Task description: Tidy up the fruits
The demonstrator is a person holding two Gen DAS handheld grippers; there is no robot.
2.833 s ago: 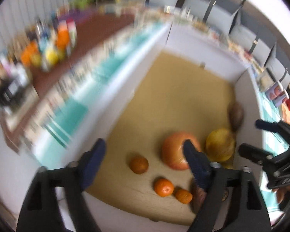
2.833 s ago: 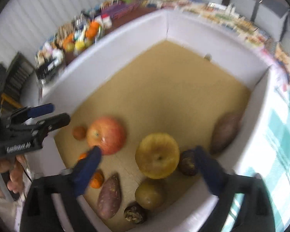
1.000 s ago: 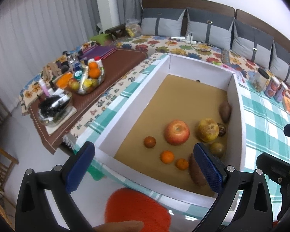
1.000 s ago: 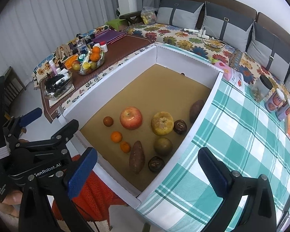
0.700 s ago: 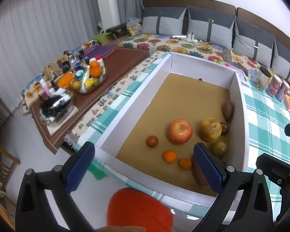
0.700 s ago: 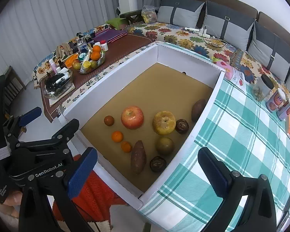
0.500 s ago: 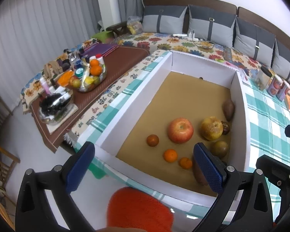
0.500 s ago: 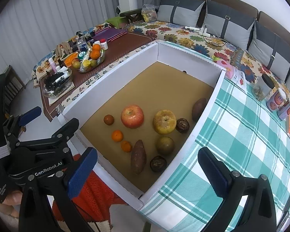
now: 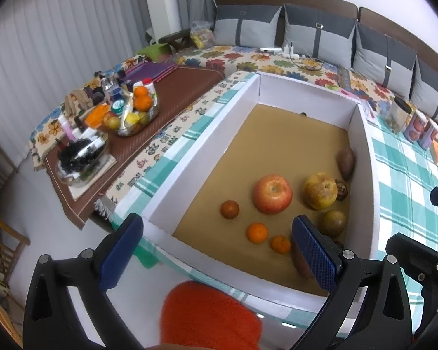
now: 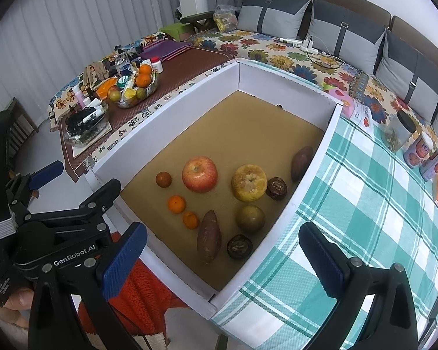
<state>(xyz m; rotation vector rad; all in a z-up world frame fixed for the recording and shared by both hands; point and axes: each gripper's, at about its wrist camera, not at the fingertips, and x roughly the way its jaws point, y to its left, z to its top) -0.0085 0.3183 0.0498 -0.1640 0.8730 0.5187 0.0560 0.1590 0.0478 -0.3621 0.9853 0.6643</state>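
Lengthwise, sweet potato (image 10: 209, 240) points toward box (image 10: 172, 105) near wall.

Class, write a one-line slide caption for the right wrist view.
Open right gripper above a white box holding a red apple.

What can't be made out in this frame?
- Near sweet potato: left wrist view, mostly behind the left tongs' blue pad.
- Dark speck by the box's far wall: too small in both views.
- Right tongs' handle: cut off by the frame's bottom edge.
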